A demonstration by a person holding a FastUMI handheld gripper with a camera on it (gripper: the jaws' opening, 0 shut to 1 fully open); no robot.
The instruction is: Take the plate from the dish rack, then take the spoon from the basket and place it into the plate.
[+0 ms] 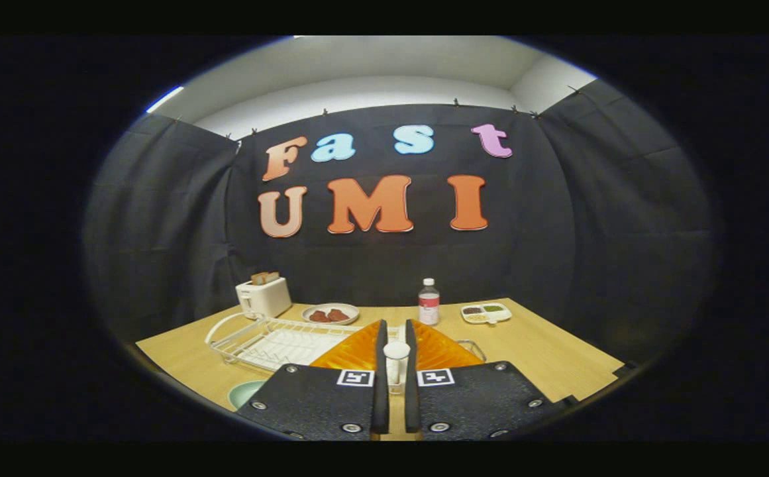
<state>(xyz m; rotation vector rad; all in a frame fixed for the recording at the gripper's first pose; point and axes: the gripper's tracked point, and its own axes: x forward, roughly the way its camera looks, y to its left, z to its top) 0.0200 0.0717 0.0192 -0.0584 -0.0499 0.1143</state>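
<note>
Closed down to a narrow gap, the gripper (395, 381), and seemingly pinching the white spoon (396, 352) by its stem, rounded end standing up between the fingers (351, 354); looks like contact on both sides, though hard to confirm how firm. Judged as mid-carry toward the pale green plate (246, 392), lying flat on the table (543, 364) near and to the left, out of the white wire dish rack (271, 341) and partly hidden behind the left finger. Just past the right finger, a bit of wire rim (473, 346), possibly the basket, too little visible to be sure. Most likely to go wrong: pivoting or slipping of the smooth, thin stem in so small a pinch, especially with any quick swing to the left. Also worth fearing: opening too high and bouncing the spoon off a shallow dish onto the wood; opening too early, with the plate half out of sight under the finger, and missing it; clipping the rack's near rim on the way across; nudging the plate, set close to the near edge, further toward it. Far off and out of harm's way: toaster (263, 296), dish of food (331, 313), bottle (429, 301), divided tray (486, 313).
</note>
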